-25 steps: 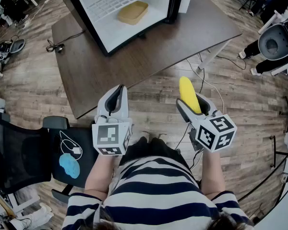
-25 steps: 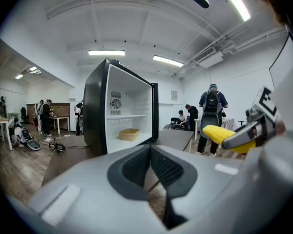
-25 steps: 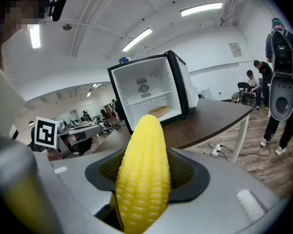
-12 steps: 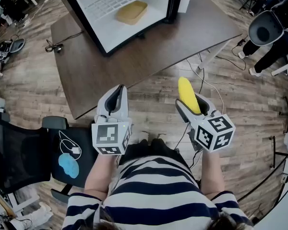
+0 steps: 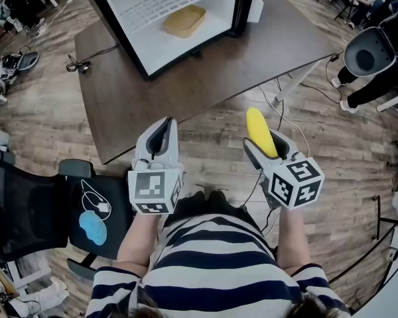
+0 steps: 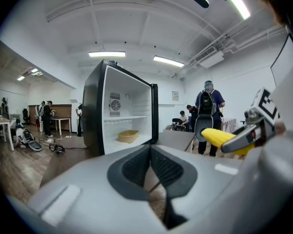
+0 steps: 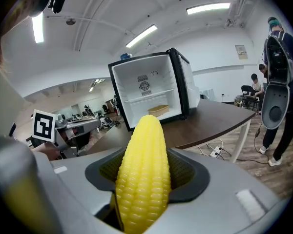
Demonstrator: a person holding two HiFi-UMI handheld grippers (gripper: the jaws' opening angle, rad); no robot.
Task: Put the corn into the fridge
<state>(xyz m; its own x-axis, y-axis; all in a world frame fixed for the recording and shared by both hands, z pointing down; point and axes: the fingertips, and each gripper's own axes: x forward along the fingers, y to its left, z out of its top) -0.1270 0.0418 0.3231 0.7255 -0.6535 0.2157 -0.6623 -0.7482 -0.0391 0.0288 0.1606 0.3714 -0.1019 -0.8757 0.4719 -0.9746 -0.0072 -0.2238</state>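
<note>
A yellow corn cob [image 5: 260,132] [image 7: 142,174] sticks out forward from my right gripper [image 5: 268,151], which is shut on it. My left gripper [image 5: 160,138] is shut with nothing in it, its pads [image 6: 139,167] pressed together. Both are held over the wooden floor, short of the dark table [image 5: 205,65]. On that table stands the small black fridge [image 5: 179,12] [image 7: 154,94] [image 6: 119,108] with its door open and white shelves showing. A tan tray [image 5: 184,20] lies on the fridge's bottom.
A black office chair [image 5: 33,211] with a blue object and a cable on its seat stands at my left. Cables trail on the floor by the table legs. People and a backpack [image 7: 278,87] are at the right.
The grippers have barely moved. The view has shifted slightly, and the person with the backpack at the upper right has moved.
</note>
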